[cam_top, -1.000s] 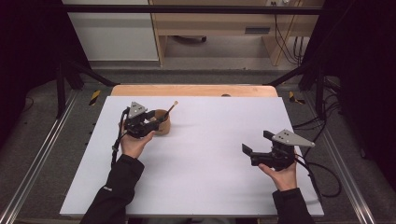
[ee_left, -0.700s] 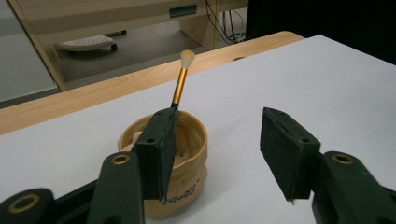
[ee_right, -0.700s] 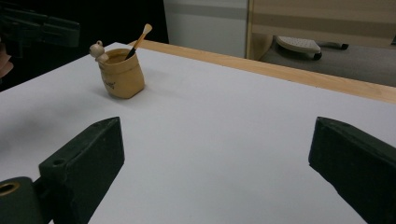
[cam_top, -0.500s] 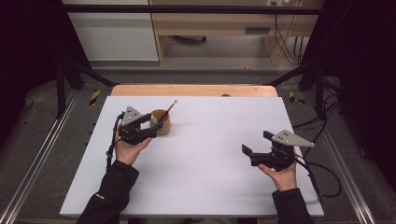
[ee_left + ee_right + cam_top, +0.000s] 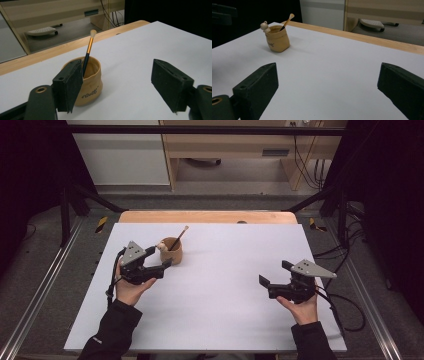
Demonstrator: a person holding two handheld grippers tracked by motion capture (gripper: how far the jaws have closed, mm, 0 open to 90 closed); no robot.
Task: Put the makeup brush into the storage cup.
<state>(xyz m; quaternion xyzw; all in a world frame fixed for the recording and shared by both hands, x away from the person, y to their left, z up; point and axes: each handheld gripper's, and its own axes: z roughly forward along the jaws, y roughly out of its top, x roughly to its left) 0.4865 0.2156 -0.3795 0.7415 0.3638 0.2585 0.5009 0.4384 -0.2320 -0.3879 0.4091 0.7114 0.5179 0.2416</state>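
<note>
While released beside the cup, left claw: jaws spread wide, just been opening, nothing pressed between the pads; bare counter in the gap.
Right claw: released, jaws wide apart, held in the hand low over the near right of the counter, well apart from the cup.
Counter: flat white board on a pale wooden top.
Tan soft-sided cup with dark lettering: upright on the far left part of the counter, just beyond one jaw of the left claw; touching or apart, cannot tell.
Slim brush with dark handle, gold ferrule and pale tip: standing in the cup, leaning toward the far right, tip well above the rim.
Small pale figurine: perched on the cup rim, left-claw side.
Step in hand: judged as letting go of the cup after setting it down.
Next move, judged: left claw to back off level toward the person, jaws kept wide, clear of the rim and figurine to avoid tipping the cup.
</note>
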